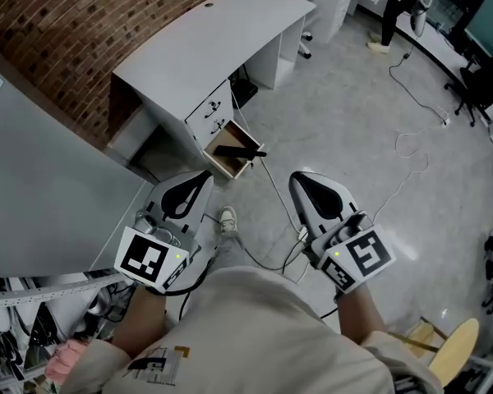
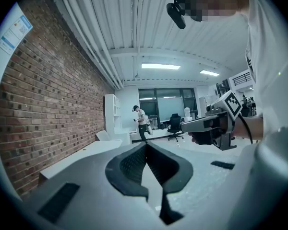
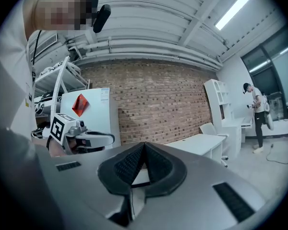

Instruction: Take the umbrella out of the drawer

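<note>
Room: brick wall (image 1: 82,23) behind a white desk (image 1: 205,43), with grey floor (image 1: 345,121) running out in front of it.
Drawer: the lowest drawer (image 1: 219,161) of the unit under the desk stands pulled out, with its inside showing.
Umbrella: the dark folded umbrella (image 1: 237,150) lies in the drawer, with 1 end poking over the edge on the picture's right.
Step in hand: you are closing in on the drawer. Both tools are well apart from it, so no grasp has begun.
Doing it well: bring 1 gripper down over the middle of the umbrella and open the jaws before they reach it. Clamp across the shaft, not on the loose end. Lift clear of the drawer walls before you pull away.
Watch for: a cable (image 1: 273,189) trails on the floor just beside the drawer, so keep your feet and the tools out of it.
Left gripper (image 1: 205,175): the jaws are closed tip to tip, with nothing between them and nothing touched.
Right gripper (image 1: 296,177): the jaws are likewise pressed together, empty, and held in the air near your body.
</note>
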Demonstrator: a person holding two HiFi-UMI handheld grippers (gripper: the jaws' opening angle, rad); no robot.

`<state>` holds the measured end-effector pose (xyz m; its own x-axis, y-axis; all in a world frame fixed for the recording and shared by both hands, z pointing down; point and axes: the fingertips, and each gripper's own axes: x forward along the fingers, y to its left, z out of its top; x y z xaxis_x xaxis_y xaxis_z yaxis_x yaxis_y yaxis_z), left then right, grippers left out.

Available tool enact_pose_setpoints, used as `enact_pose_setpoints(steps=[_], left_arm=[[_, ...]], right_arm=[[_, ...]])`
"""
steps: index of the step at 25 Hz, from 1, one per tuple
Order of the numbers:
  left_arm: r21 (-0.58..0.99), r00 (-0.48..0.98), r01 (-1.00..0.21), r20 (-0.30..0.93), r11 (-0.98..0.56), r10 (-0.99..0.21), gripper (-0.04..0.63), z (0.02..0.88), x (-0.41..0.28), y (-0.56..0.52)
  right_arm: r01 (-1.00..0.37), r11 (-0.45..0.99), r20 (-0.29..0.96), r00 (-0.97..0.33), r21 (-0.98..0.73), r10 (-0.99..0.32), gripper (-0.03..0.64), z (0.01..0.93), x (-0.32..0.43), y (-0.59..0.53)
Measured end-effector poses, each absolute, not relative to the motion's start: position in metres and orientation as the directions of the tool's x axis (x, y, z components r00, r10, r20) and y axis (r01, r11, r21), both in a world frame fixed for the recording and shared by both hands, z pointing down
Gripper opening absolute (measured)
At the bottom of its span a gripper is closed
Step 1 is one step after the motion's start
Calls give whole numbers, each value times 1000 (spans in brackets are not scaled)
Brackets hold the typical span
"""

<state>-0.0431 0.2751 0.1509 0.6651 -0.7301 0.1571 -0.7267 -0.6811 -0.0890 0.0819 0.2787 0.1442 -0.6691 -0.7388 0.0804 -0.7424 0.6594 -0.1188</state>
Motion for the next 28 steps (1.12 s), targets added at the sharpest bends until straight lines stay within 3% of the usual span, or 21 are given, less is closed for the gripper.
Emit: enact_pose_setpoints(steps=[28], left_arm=[[-2, 709, -691, 194, -723, -678, 8, 182, -157, 7]], right_arm=[[-768, 637, 230, -633, -66, -739, 8, 167, -46, 9]])
